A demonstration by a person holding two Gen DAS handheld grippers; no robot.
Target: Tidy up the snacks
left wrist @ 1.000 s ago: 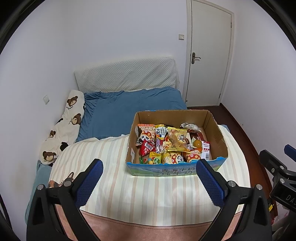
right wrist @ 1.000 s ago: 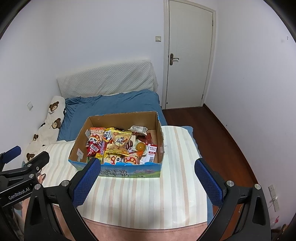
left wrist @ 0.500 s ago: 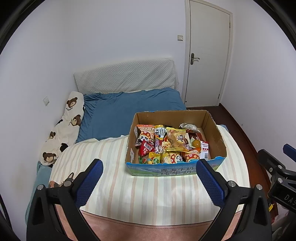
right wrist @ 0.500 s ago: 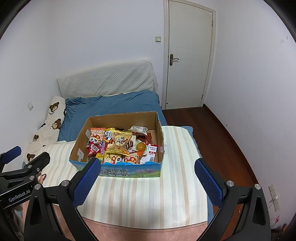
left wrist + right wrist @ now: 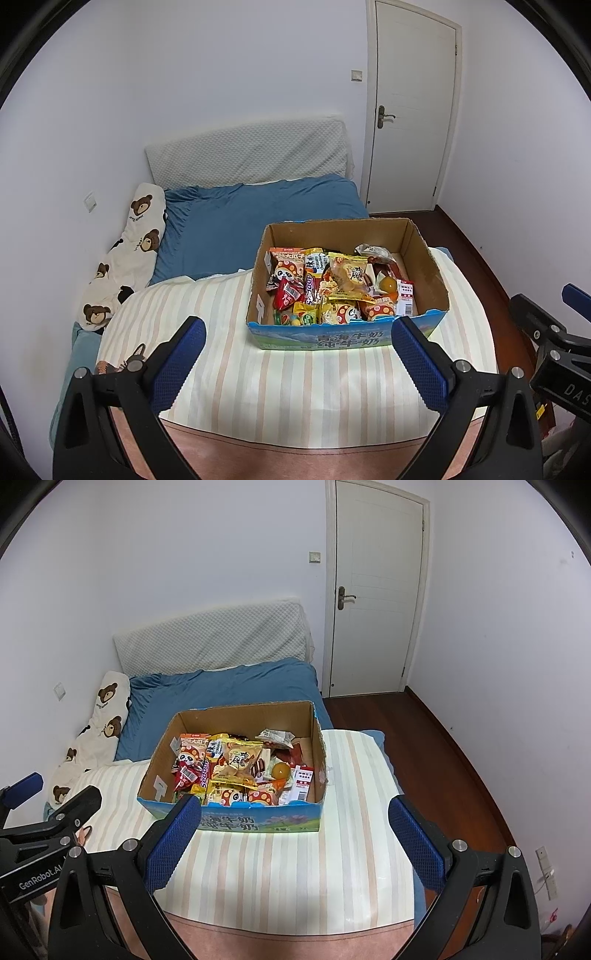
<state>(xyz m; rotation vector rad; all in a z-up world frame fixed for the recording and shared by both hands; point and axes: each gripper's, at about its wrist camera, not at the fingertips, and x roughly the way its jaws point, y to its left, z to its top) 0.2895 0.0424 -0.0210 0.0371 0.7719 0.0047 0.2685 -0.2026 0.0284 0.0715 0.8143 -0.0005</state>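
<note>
An open cardboard box [image 5: 428,269] with a blue printed front stands on a striped blanket; it also shows in the right wrist view [image 5: 317,738]. It is filled with several snack packets [image 5: 340,284], among them a red packet [image 5: 288,295] and an orange round sweet [image 5: 388,284]. The packets also show in the right wrist view [image 5: 240,768]. My left gripper [image 5: 297,363] is open and empty, held short of the box's front. My right gripper [image 5: 295,843] is open and empty, also short of the box.
The striped blanket [image 5: 295,376] covers the near end of a bed with a blue sheet [image 5: 258,218]. A bear-print pillow [image 5: 125,258] lies along the left wall. A white padded headboard [image 5: 247,151] and a closed door [image 5: 413,122] stand behind. Wooden floor [image 5: 436,753] lies right.
Both views have barely shifted; the box sits a touch higher in the frames. Both grippers stay open.
</note>
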